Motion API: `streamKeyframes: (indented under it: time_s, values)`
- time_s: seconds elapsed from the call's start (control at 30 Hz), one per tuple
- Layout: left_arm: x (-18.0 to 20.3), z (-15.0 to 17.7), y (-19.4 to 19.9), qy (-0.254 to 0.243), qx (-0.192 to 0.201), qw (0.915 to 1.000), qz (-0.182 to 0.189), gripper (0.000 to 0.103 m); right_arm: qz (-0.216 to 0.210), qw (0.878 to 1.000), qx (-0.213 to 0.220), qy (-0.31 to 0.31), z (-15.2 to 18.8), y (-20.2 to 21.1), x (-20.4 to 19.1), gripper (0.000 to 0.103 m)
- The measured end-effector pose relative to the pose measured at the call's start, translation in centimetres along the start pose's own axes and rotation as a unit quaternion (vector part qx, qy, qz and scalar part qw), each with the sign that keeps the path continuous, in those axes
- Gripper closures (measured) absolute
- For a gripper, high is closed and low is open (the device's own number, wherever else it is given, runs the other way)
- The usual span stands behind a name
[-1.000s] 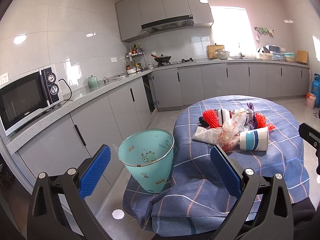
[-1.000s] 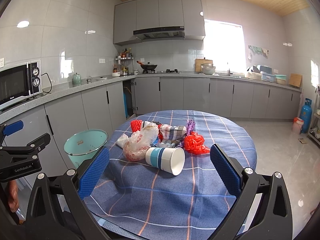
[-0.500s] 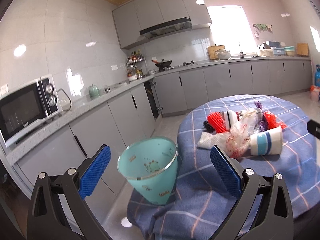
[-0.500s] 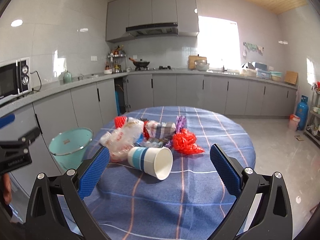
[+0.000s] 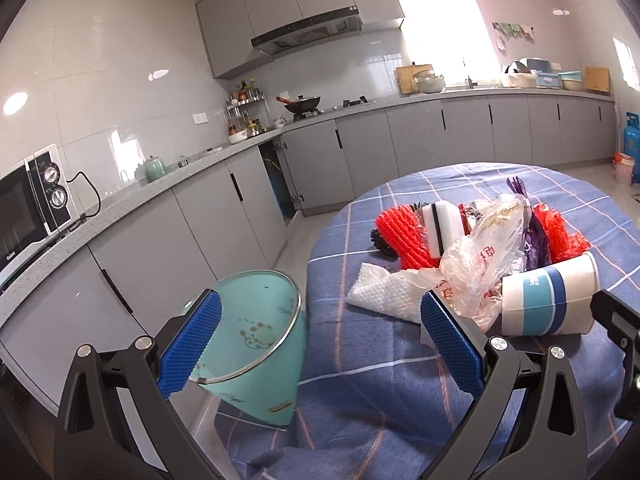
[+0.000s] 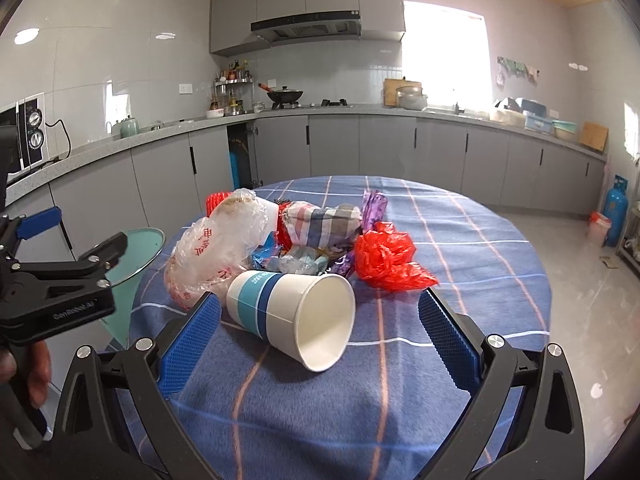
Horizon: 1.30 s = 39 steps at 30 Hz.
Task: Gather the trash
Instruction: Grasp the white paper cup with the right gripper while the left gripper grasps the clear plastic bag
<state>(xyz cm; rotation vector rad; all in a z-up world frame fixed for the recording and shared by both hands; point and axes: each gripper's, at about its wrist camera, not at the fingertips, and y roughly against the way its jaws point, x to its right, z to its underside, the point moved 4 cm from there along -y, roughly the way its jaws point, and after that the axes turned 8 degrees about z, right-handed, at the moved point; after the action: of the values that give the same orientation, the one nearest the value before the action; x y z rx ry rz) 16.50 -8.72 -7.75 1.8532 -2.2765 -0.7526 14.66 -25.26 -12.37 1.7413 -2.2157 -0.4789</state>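
A white paper cup with light and dark blue bands [image 6: 292, 314] lies on its side at the near edge of a heap of rubbish on the round worktop covered with a blue checked cloth [image 6: 460, 240], its open mouth turned toward the right claw [image 6: 320, 330]; small white characters on its light band are too small to read. Touching the cup from behind is a crumpled clear plastic bag printed with red characters [image 6: 216, 248] (not legible), and further back lie a scrunched red plastic bag [image 6: 386, 256], a purple foil wrapper [image 6: 373, 204], a red foam net sleeve [image 5: 400, 232] and a white paper napkin [image 5: 380, 292]. The right claw is spread wide with nothing between its blue pads, the cup lying between them but untouched. The left claw [image 5: 316, 346] is likewise wide open and empty; its black body reads "GenRobot.AI". Just beside the worktop's edge stands a mint-green plastic waste bin with a metal rim [image 5: 256, 344], near the left claw. On the grey counter, a microwave [image 5: 30, 204].
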Motion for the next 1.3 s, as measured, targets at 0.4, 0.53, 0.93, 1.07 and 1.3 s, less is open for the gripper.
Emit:
streamKeyframes:
  time_s: [0.4,0.53,0.93,1.07,1.3]
  values:
    - [0.9,0.5,-1.7,0.005,-0.012,0.9999,0.009,0.005,-0.056,0.998,-0.037,-0.002,1.1,-2.3,-0.8,0.084]
    - [1.8,0.3,-1.6,0.001,-0.008,0.9998,0.018,0.005,-0.067,0.998,-0.022,0.003,0.9,-1.4,-1.1,0.095]
    - [3.9,0.1,-1.9,-0.008,-0.001,0.9988,0.047,0.005,-0.075,0.997,0.011,-0.008,0.1,0.7,-0.1,0.099]
    - [4.6,0.5,-1.7,-0.010,0.000,0.9981,0.061,0.005,-0.056,0.998,0.009,-0.005,0.1,0.3,0.5,0.099]
    - [7.2,1.4,-3.0,-0.029,-0.018,0.9948,0.096,0.005,-0.058,0.998,-0.005,-0.012,0.9,-0.8,1.4,0.099]
